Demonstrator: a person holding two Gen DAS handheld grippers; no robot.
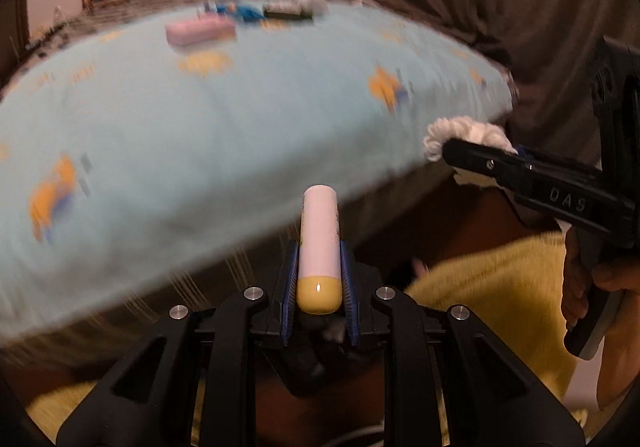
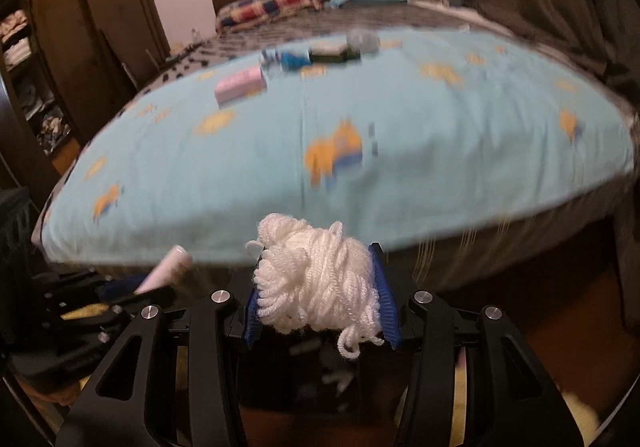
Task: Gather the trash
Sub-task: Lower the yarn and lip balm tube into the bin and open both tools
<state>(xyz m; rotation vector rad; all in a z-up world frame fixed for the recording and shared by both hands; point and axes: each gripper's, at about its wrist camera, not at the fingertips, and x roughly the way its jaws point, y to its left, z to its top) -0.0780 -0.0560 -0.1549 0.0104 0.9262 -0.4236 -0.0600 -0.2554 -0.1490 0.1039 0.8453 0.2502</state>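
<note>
While both grippers hang off the bed's near edge, the left gripper [image 1: 319, 275] pinches a white tube [image 1: 320, 243] with a yellow cap; the right gripper [image 2: 320, 299] pinches a wad of white yarn [image 2: 316, 279]. Farther off, a pink box [image 2: 240, 87] and blurred small items lie on the blue sheet [image 2: 440, 127].
</note>
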